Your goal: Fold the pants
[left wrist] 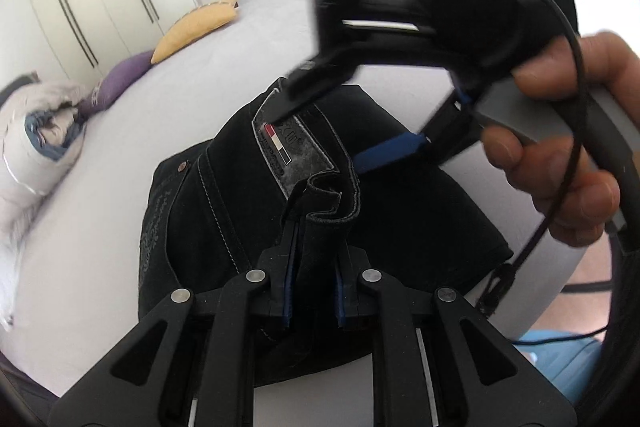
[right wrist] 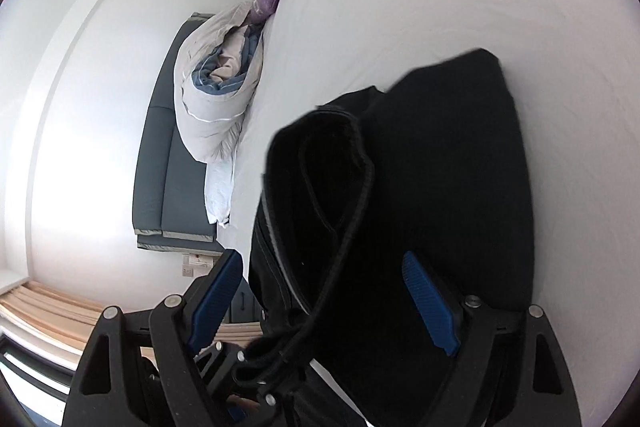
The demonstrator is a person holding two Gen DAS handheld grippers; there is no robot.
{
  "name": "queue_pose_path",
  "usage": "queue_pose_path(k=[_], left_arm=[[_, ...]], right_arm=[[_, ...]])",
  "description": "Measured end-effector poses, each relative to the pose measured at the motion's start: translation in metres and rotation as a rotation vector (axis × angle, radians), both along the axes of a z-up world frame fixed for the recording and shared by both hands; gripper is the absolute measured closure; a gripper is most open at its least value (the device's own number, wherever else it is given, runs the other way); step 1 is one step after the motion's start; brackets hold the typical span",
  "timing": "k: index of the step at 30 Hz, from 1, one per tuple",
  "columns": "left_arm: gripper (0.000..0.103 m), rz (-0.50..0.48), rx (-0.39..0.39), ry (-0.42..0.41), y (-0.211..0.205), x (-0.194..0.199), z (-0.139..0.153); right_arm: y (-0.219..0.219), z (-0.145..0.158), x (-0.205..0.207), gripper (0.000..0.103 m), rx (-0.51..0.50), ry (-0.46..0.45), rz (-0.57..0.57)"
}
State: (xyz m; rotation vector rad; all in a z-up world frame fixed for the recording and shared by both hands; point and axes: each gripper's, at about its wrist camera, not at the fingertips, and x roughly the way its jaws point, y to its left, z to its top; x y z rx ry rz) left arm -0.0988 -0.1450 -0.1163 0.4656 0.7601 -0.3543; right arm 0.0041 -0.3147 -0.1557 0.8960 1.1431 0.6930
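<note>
The black pants (left wrist: 248,195) lay folded near the bed's (left wrist: 100,227) edge; your left gripper (left wrist: 316,227) pinched their waistband (tightly), your right gripper (right wrist: 324,291) spread wide.

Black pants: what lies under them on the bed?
Under the black pants shows only the pale bed sheet, visible all around the folded pile. The sheet directly beneath is covered, so anything lying there cannot be seen.
</note>
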Motion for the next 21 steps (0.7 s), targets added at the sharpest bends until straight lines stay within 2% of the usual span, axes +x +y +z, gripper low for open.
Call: queue_pose_path(k=[3,4,6,7,12,16,21], left_arm=[[0.09,-0.014,0.051,-0.028,-0.01,-0.005,-0.005],[0.09,-0.018,0.06,-0.034,-0.01,-0.007,-0.006],[0.09,-0.03,0.083,-0.049,-0.014,-0.012,-0.007],[0.09,-0.038,0.1,-0.056,-0.016,-0.014,-0.008],[0.09,-0.076,0.143,-0.084,-0.021,-0.034,-0.004],[0.09,-0.106,0.168,-0.096,-0.037,-0.044,-0.002],[0.09,-0.107,0.181,-0.073,-0.053,-0.041,-0.007]], right_arm=[[0.008,0.005,0.009,0.041,-0.065,-0.014,0.032],[0.013,0.006,0.013,0.056,-0.081,-0.007,0.045],[0.014,0.002,0.017,0.067,-0.104,0.01,0.063],[0.014,0.001,0.018,0.076,-0.1,0.006,0.069],[0.007,0.008,0.009,0.083,-0.111,-0.063,0.065],[-0.01,0.004,0.006,0.083,-0.098,-0.071,0.05],[-0.023,0.002,0.009,0.084,-0.1,-0.073,0.031]])
